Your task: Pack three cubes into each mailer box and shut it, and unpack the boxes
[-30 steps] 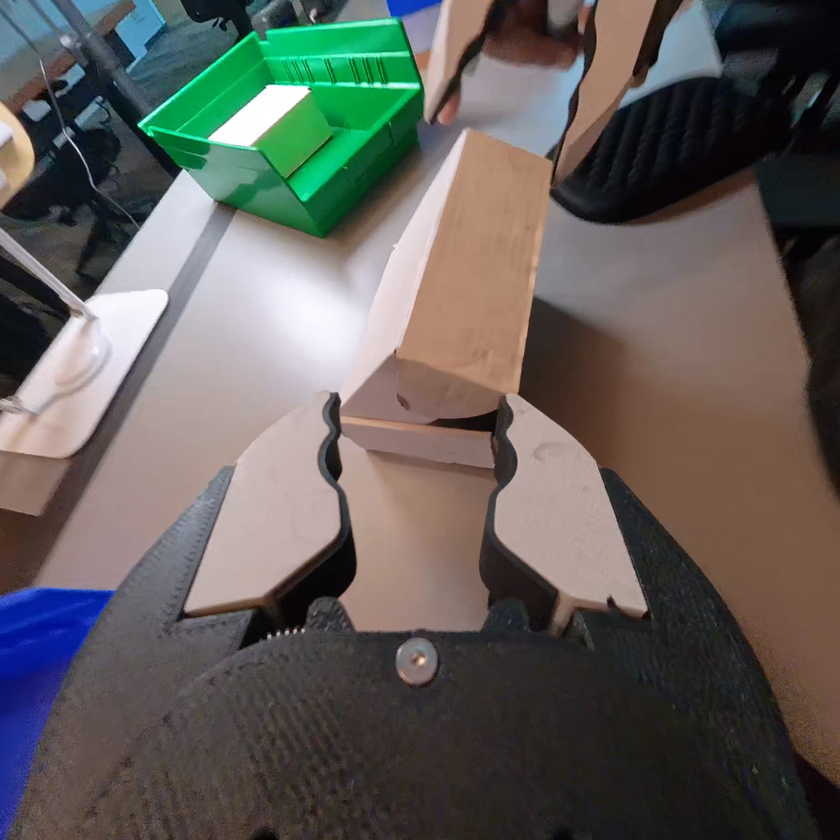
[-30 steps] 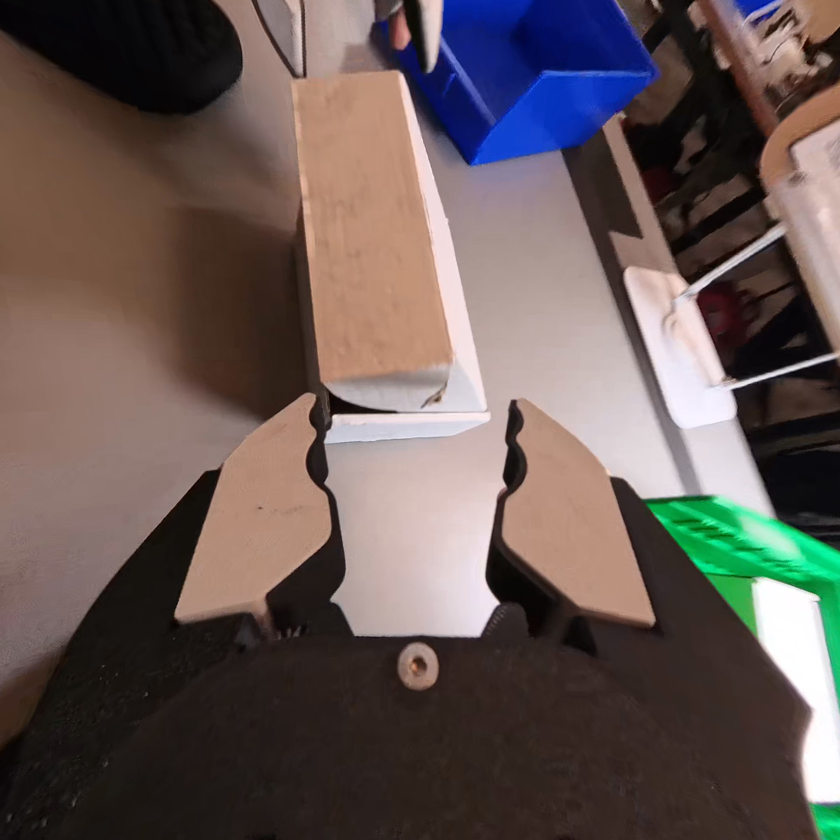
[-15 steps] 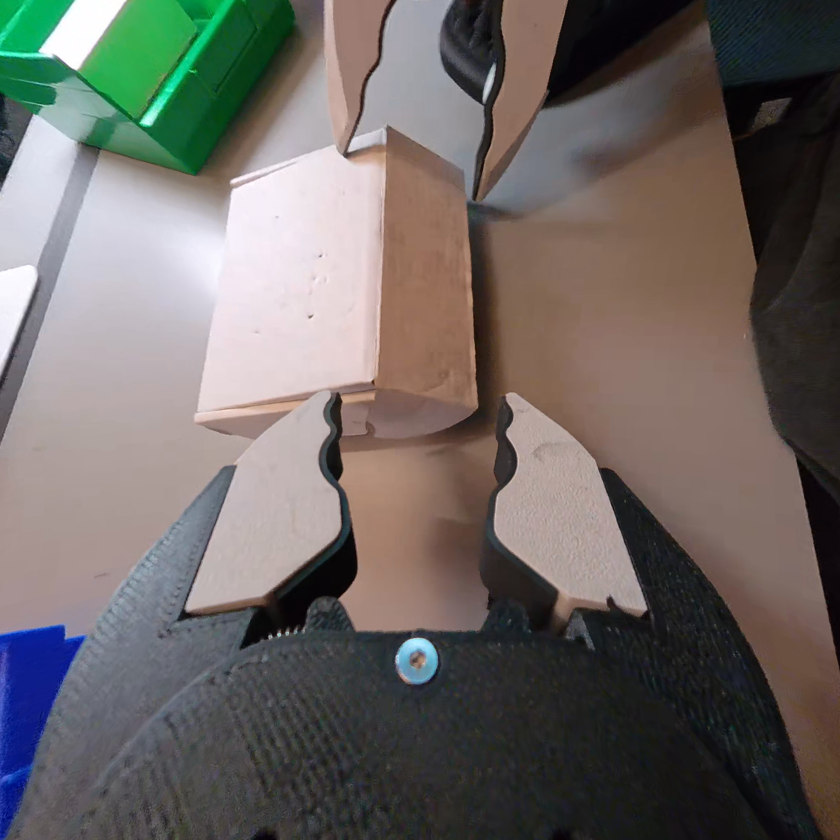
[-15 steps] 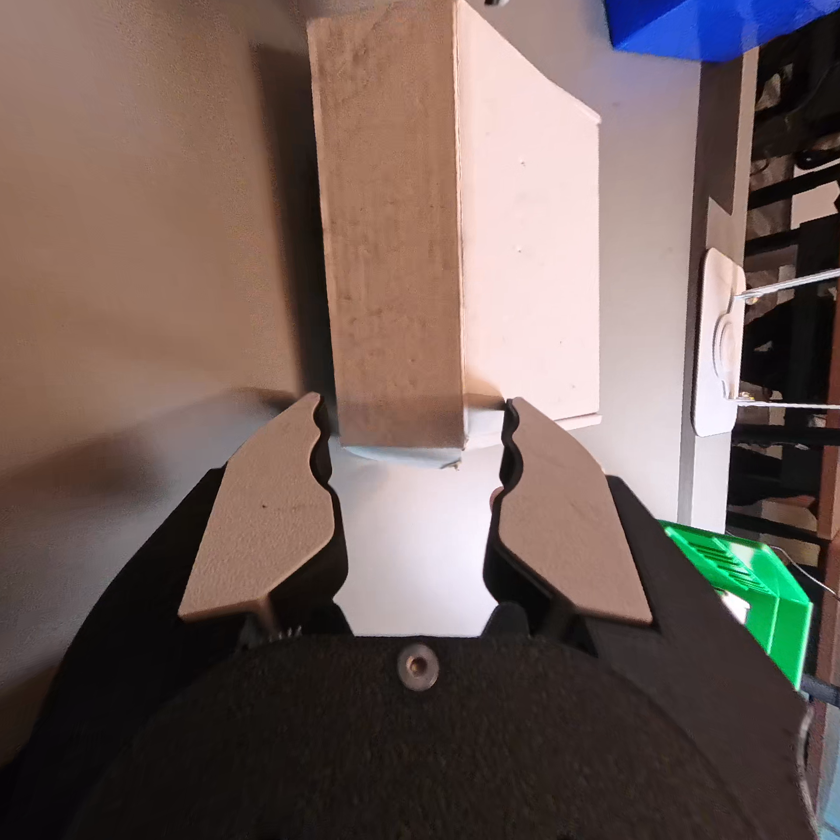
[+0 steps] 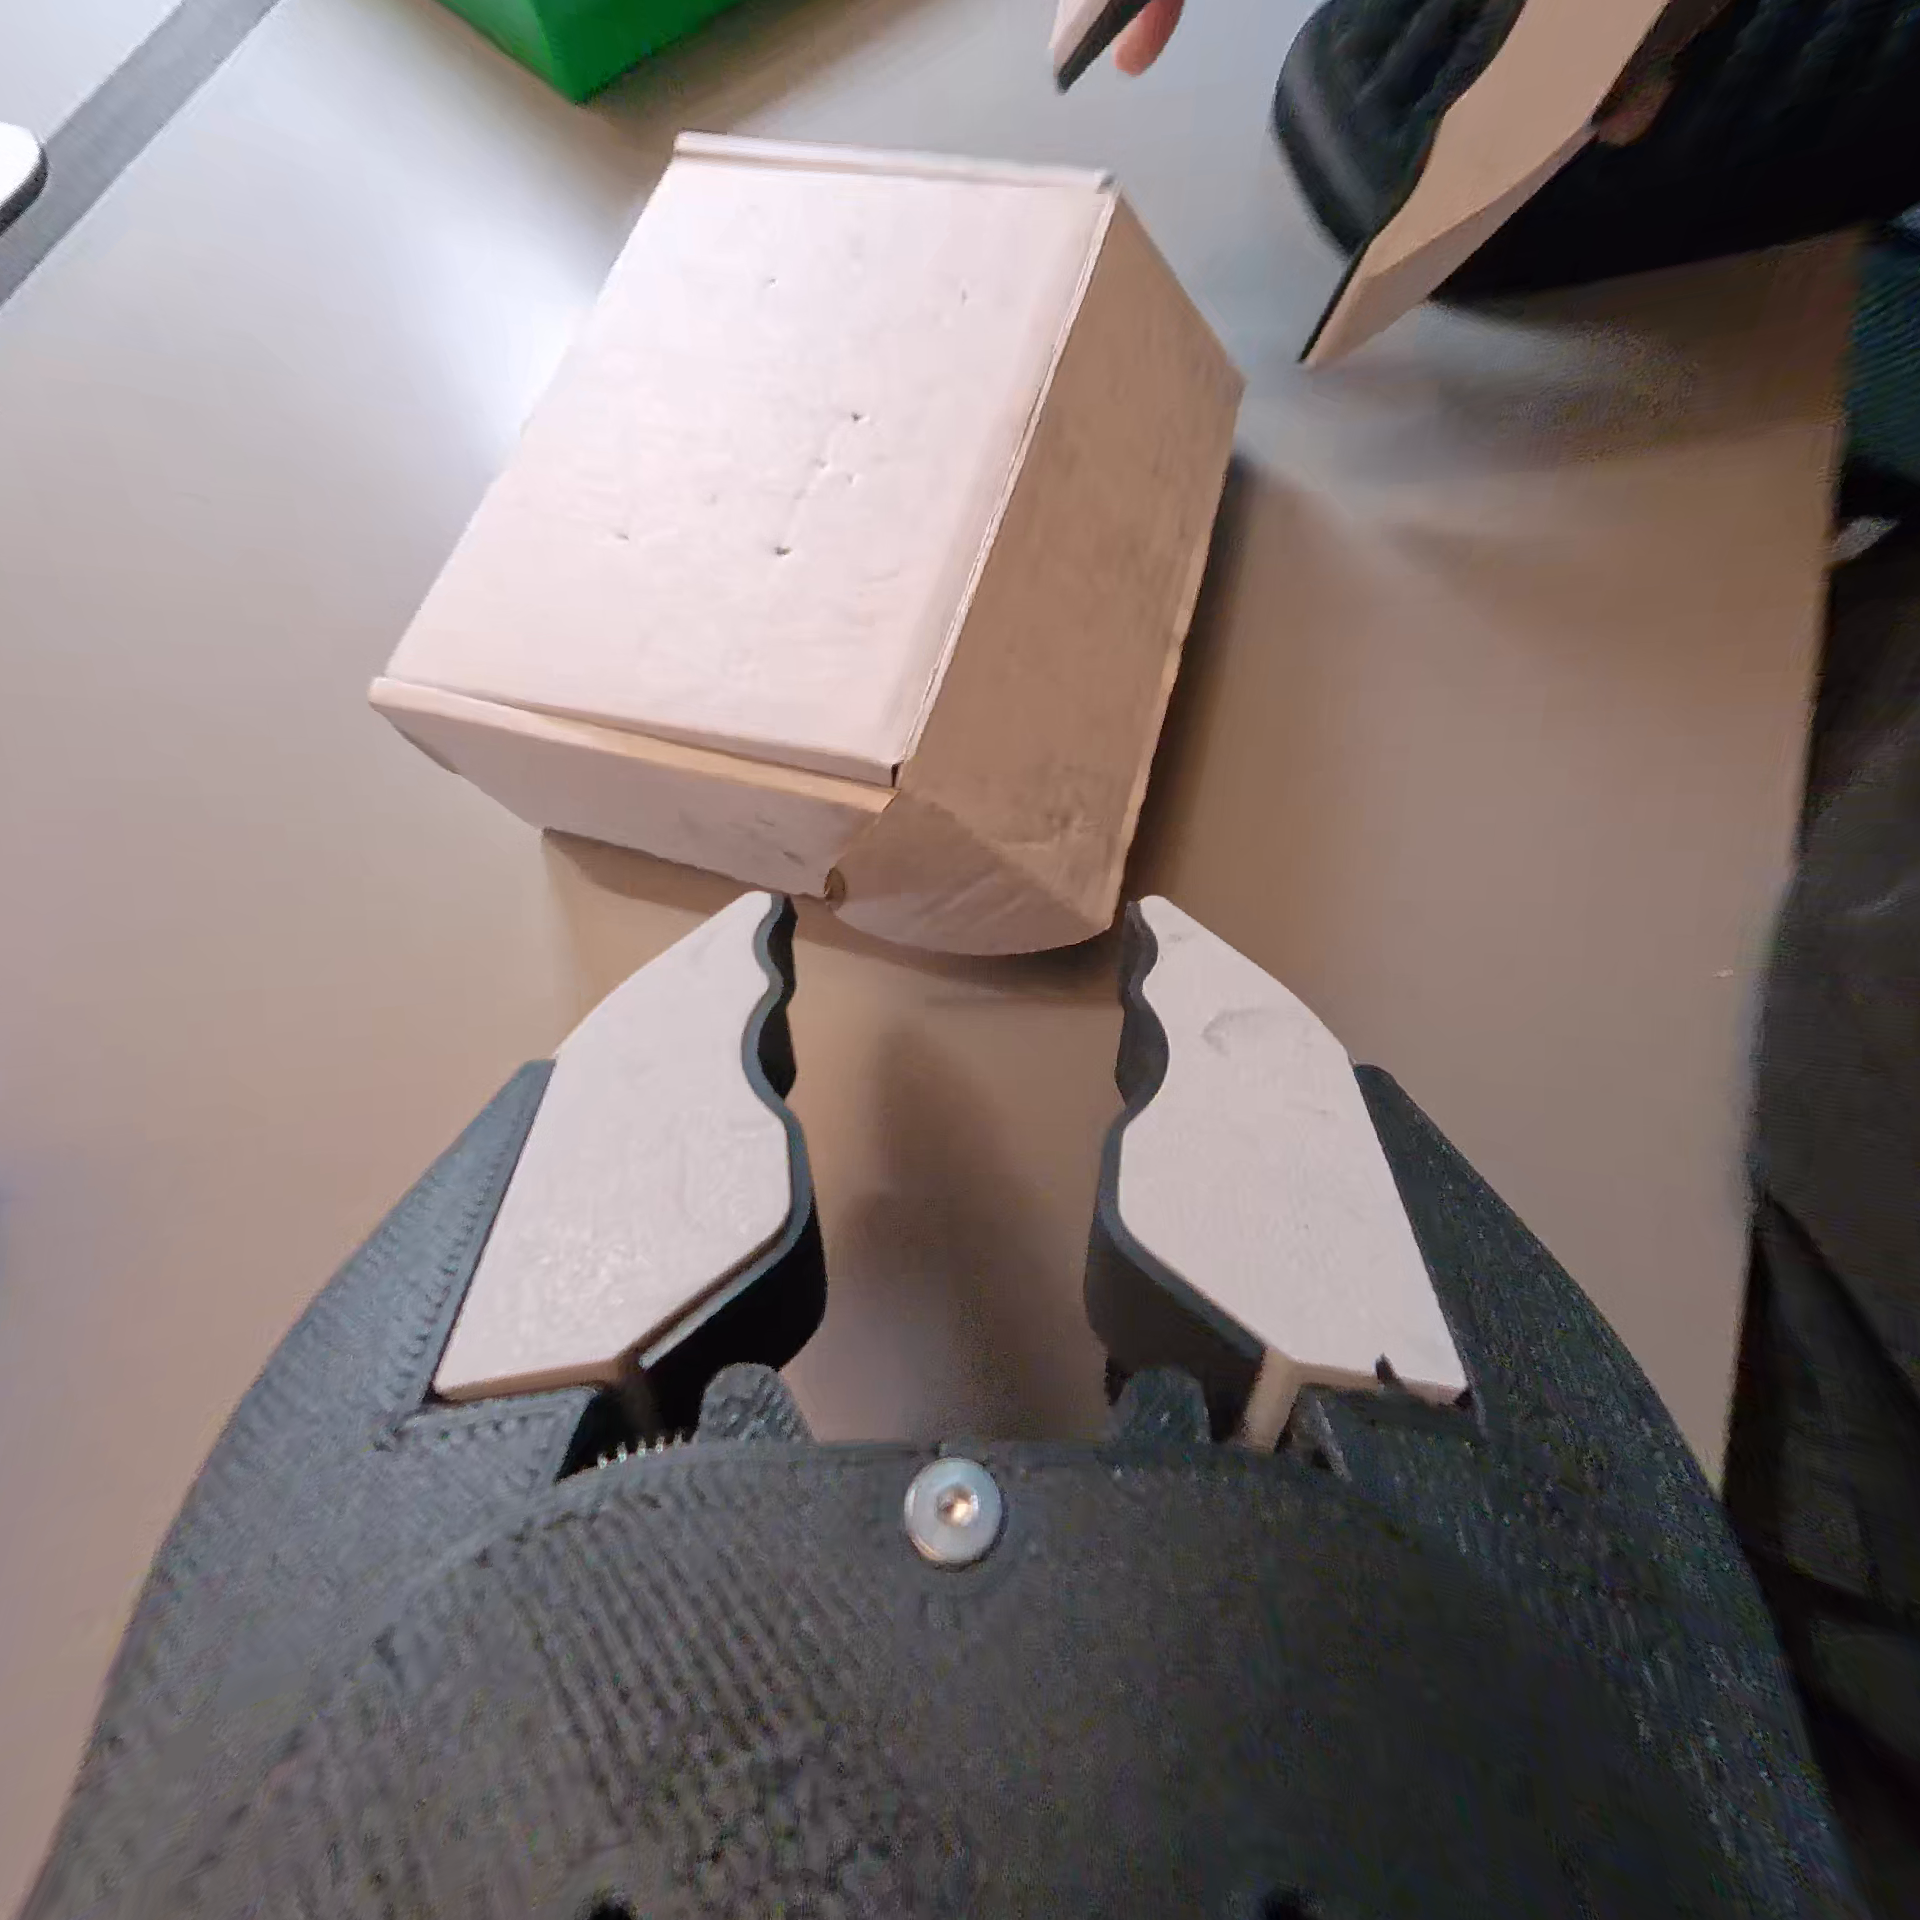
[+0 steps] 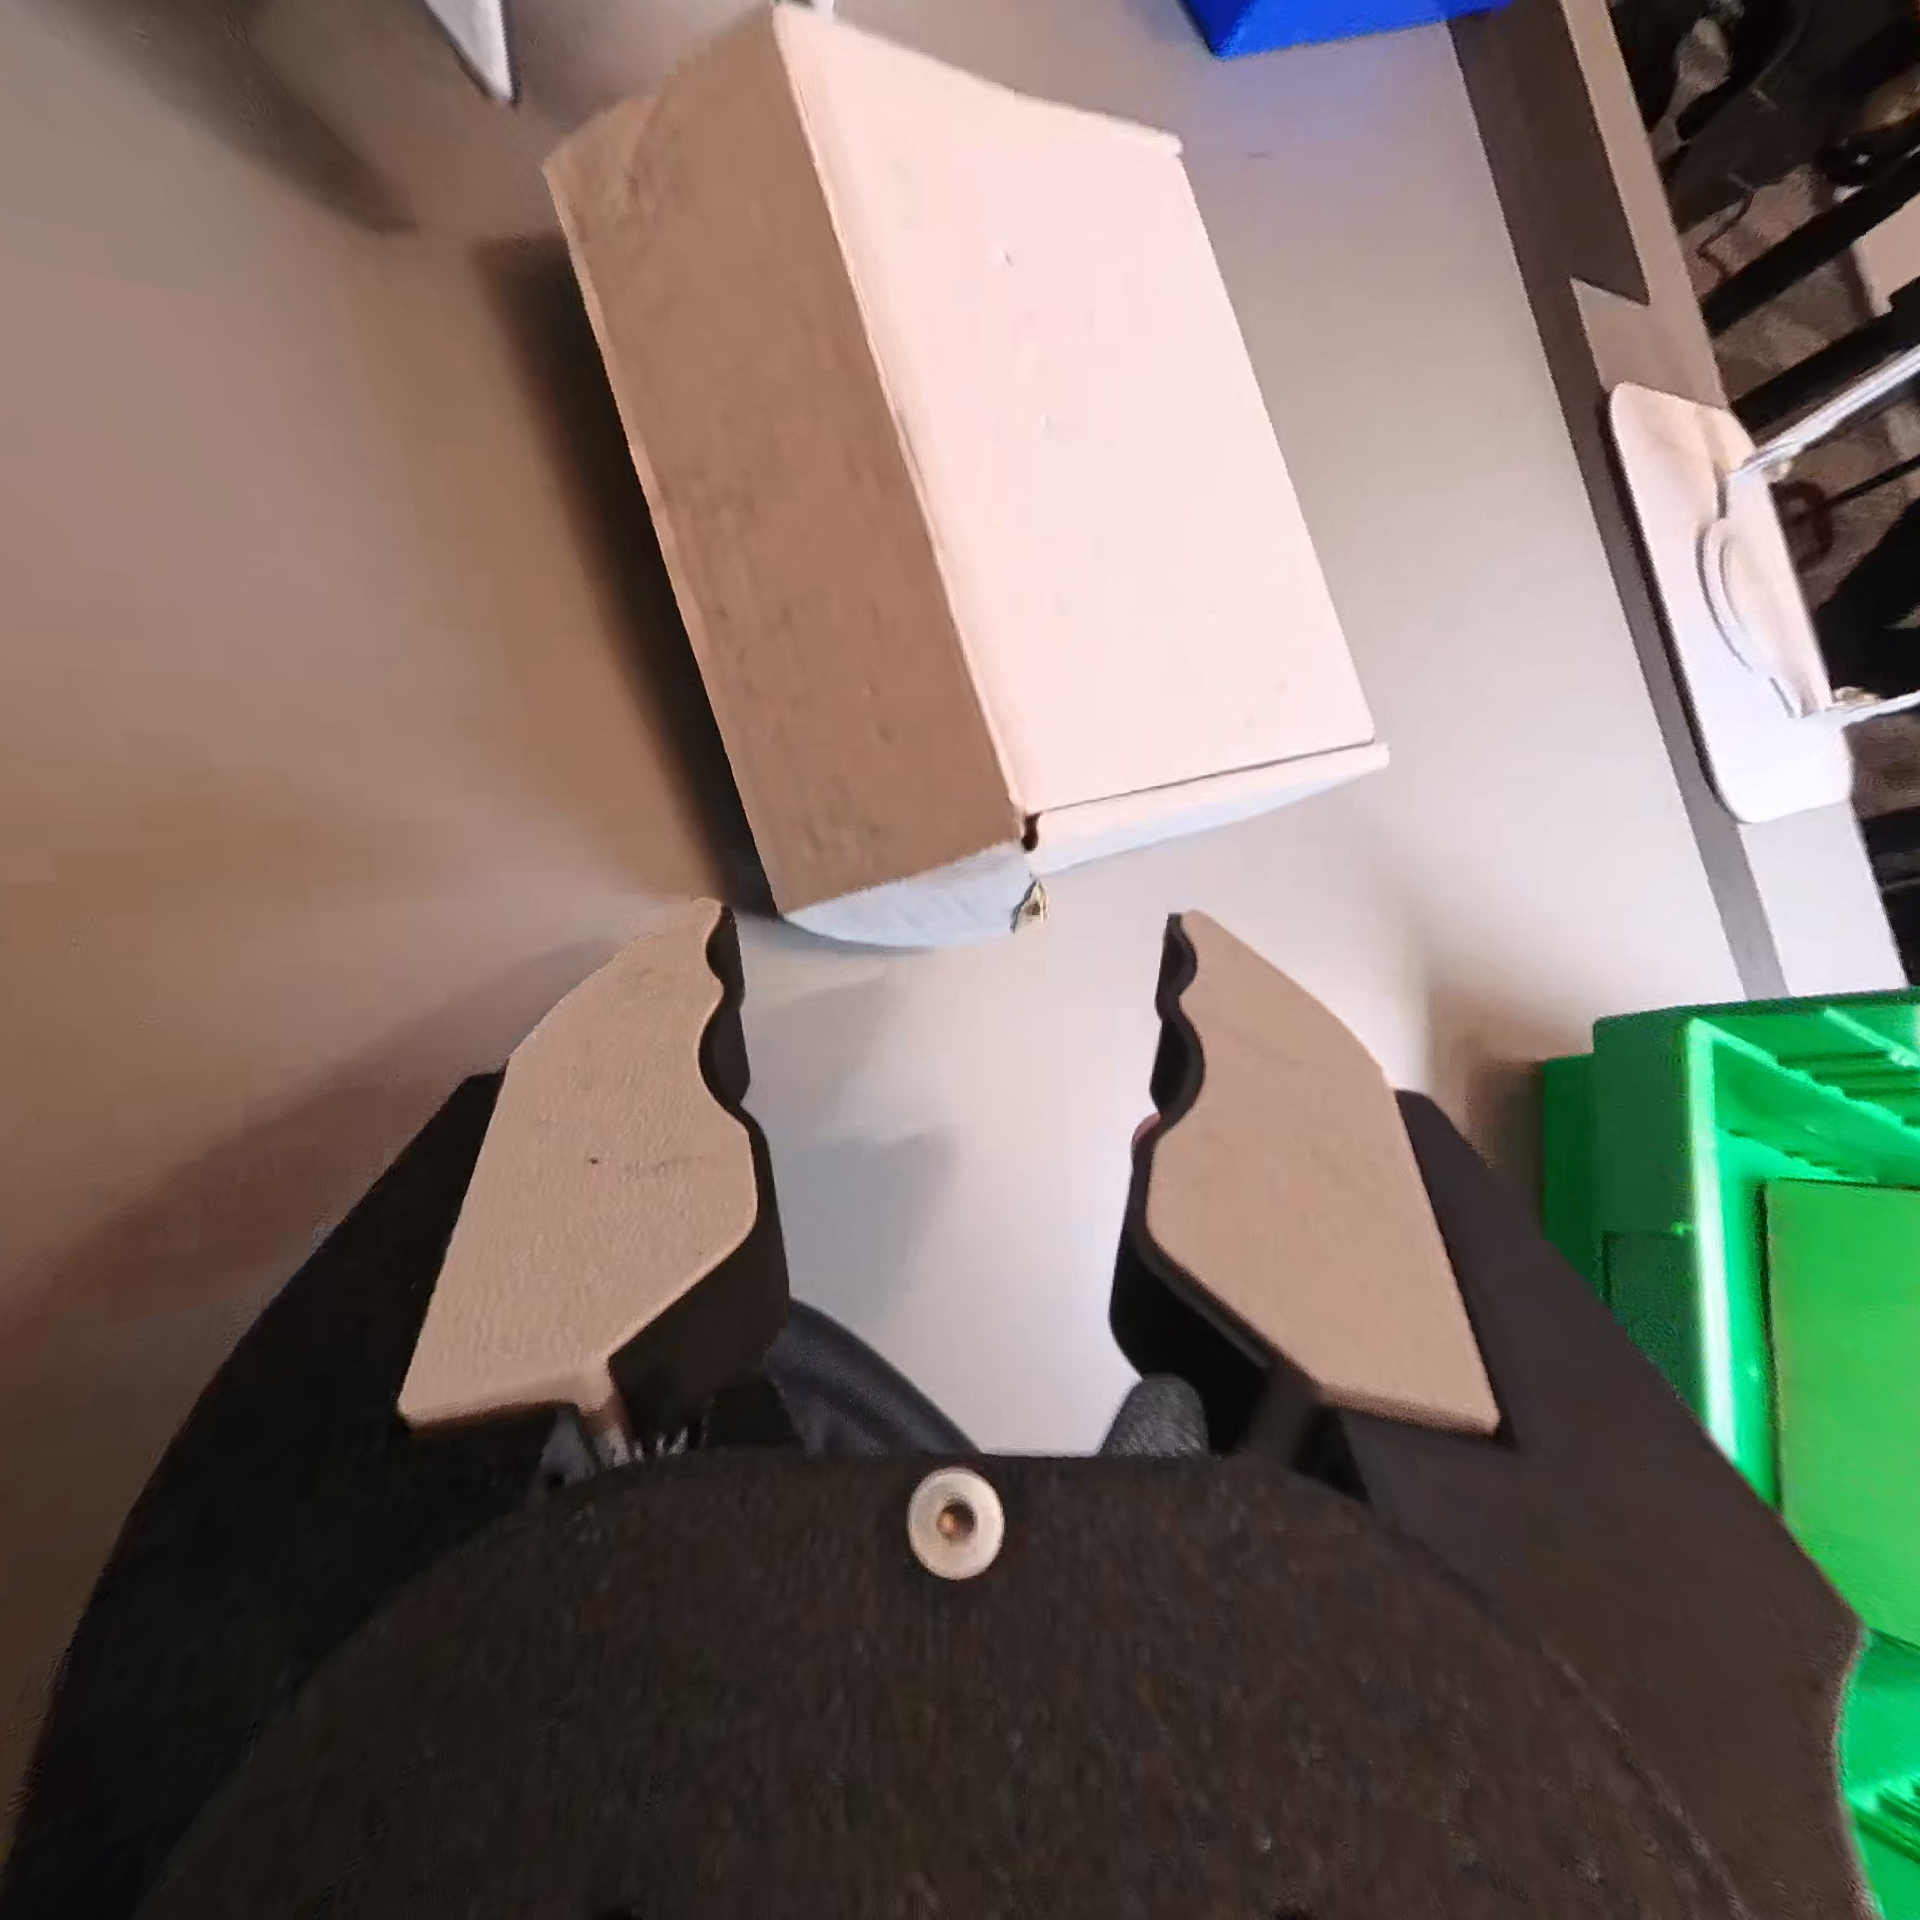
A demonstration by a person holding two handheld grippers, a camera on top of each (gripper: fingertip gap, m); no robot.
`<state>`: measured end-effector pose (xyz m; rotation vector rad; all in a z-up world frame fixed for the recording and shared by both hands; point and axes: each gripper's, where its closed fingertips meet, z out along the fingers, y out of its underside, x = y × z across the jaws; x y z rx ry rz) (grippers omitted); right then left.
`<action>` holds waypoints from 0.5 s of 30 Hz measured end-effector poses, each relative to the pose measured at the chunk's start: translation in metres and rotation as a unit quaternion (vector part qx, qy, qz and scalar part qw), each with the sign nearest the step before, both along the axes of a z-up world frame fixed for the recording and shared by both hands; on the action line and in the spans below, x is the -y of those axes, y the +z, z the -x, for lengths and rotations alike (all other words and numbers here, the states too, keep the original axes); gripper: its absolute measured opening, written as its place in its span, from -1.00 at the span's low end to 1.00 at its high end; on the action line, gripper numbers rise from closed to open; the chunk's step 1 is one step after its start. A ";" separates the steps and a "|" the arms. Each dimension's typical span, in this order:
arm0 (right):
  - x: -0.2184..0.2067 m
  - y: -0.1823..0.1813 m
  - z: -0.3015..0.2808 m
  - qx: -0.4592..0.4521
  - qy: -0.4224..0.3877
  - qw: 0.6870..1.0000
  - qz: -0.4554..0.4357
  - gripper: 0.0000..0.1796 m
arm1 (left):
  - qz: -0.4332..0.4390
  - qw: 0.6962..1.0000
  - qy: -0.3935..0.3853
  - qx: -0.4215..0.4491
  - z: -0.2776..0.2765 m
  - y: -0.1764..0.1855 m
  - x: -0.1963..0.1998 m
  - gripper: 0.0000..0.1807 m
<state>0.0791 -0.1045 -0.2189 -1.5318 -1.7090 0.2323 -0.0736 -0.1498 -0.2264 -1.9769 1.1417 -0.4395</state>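
A closed brown cardboard mailer box (image 5: 810, 520) lies flat on the table, its broad face up. My left gripper (image 5: 956, 914) is open and empty, its tips just short of the box's near end. In the right wrist view the same box (image 6: 966, 478) lies ahead of my right gripper (image 6: 951, 930), which is open and empty, tips just short of the box's other end. The right gripper's fingers (image 5: 1455, 197) show at the top right of the left wrist view, away from the box. No cubes are in view.
A green bin (image 6: 1766, 1351) stands at the right of the right wrist view, and its corner (image 5: 603, 42) shows in the left one. A blue bin's edge (image 6: 1340, 21) is at the far end. A white lamp base (image 6: 1714, 582) sits by the table edge. Left tips to right tips: about 15 cm.
The box has gone from standing on its narrow side to lying flat with its broad face up. Both grippers have drawn back from it, and the right one has moved off to the side.
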 end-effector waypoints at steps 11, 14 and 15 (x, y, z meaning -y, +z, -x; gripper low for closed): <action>-0.003 -0.019 0.014 0.014 -0.046 0.997 -0.068 -0.38 | 0.009 0.997 0.033 -0.072 -0.005 -0.015 -0.008 -0.39; 0.006 -0.018 0.014 -0.009 -0.045 0.999 0.022 -0.39 | 0.076 0.996 0.039 -0.034 -0.004 -0.014 -0.002 -0.38; 0.009 -0.017 0.013 -0.017 -0.046 0.997 0.058 -0.39 | 0.099 0.994 0.040 -0.019 -0.005 -0.013 0.000 -0.39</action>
